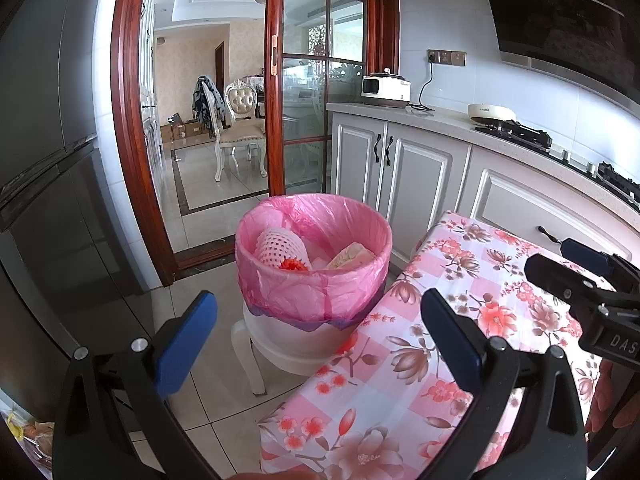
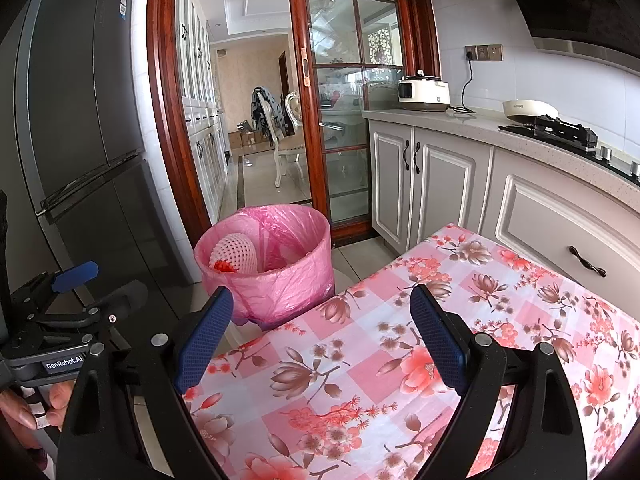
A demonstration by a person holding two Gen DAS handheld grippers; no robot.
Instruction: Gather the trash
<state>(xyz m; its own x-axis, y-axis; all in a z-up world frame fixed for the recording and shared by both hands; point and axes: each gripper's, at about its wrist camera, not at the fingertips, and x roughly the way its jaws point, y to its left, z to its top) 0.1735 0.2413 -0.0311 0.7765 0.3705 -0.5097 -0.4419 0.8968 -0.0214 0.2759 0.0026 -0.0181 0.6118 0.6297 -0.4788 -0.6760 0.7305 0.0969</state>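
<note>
A round bin lined with a pink bag [image 1: 316, 280] [image 2: 276, 272] stands on a white stool [image 1: 280, 348] beside the table. Inside lie a white foam fruit net [image 1: 280, 246] [image 2: 236, 254], something red-orange [image 1: 294, 265] and a pale wrapper [image 1: 352, 256]. My left gripper [image 1: 318, 328] hovers open in front of the bin with nothing between its blue pads [image 1: 186, 344]. Over the flowered pink tablecloth [image 2: 400, 360] [image 1: 400, 380] my right gripper [image 2: 322, 324] is also open and empty. Each gripper shows at the edge of the other's view.
A dark fridge [image 2: 72, 140] fills the left. White cabinets [image 2: 440, 184] with a counter run along the right, carrying a cooker [image 2: 424, 94], a pan [image 2: 528, 110] and a gas hob [image 2: 560, 128]. A red-framed glass door [image 2: 340, 120] opens onto a dining room.
</note>
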